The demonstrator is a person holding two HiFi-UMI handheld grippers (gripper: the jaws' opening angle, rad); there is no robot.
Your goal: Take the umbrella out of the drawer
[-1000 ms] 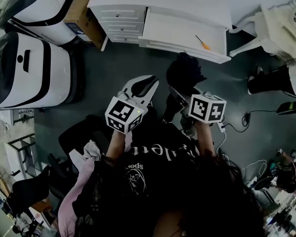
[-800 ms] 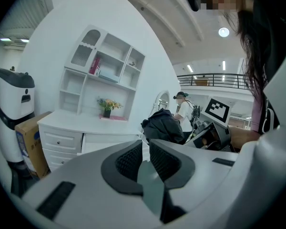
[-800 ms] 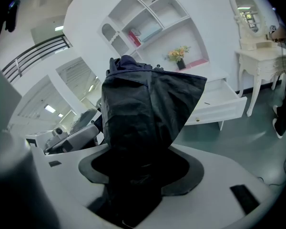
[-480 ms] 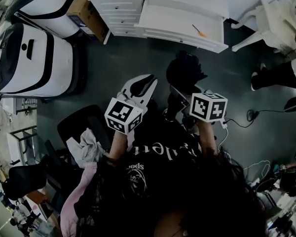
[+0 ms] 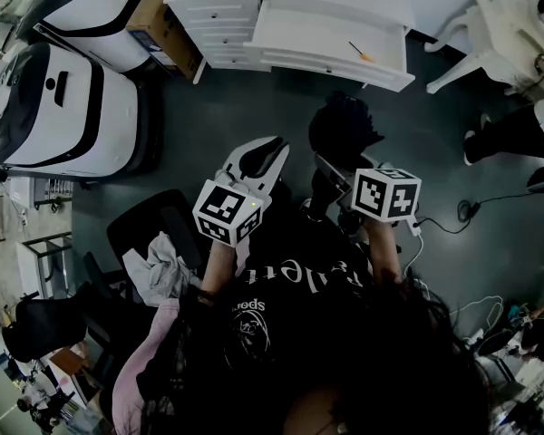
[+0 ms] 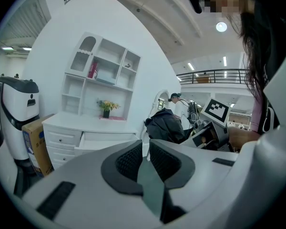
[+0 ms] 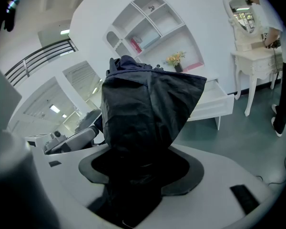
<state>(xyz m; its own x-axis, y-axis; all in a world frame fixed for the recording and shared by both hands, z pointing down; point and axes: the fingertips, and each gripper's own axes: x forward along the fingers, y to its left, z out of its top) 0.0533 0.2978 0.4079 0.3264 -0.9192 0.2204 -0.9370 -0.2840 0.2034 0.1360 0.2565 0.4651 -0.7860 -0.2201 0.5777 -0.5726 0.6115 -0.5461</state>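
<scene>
**Umbrella Being Carried Clear of the Open Drawer**

The umbrella [image 5: 343, 132] is being clamped by the right gripper [image 5: 332, 178], whose jaws are being pressed onto its bunched black cloth. It is being held up in the air, well apart from the drawer [image 5: 317, 39], so the task is judged to be nearly done. It is probably being gripped low and pointed forward so that the loose folds are not being dragged. In the right gripper view the fabric is being shown as soft, matte and creased, slumped into a hood-like bundle that fills the gap between the dark pads.

The left gripper [image 5: 261, 157] is being held with its ribbed pads drawn together to a thin slit and nothing between them. It is judged to be idling alongside.

The flat, smooth white drawer is being left pulled out of the dresser [image 5: 225, 36], with a slim orange-handled tool [image 5: 361, 53] lying in it.
</scene>
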